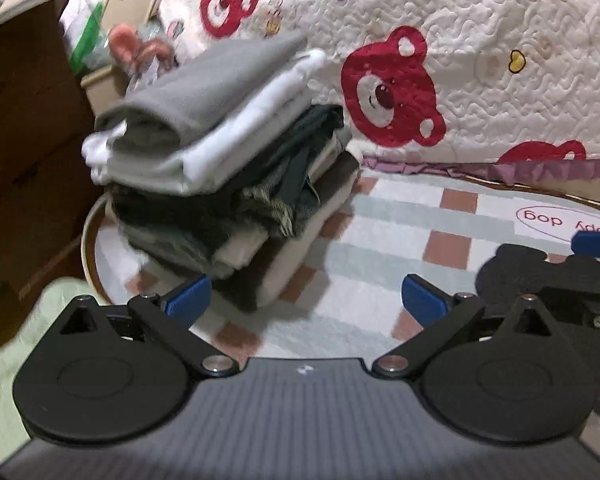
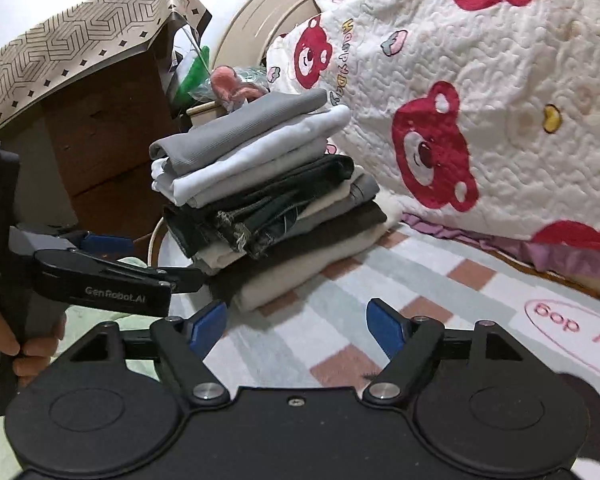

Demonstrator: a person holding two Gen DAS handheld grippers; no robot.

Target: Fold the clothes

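Stack of folded clothes (image 2: 260, 196) on the bed (image 2: 340, 312), its far side hidden; left tool (image 1: 304, 300) and right tool (image 2: 296, 326) both wide, empty; left-wrist view blurred

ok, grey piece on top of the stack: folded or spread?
Folded. The grey garment lies as a compact doubled rectangle on top of the pile of clothes, its rounded fold edge showing at its left end.
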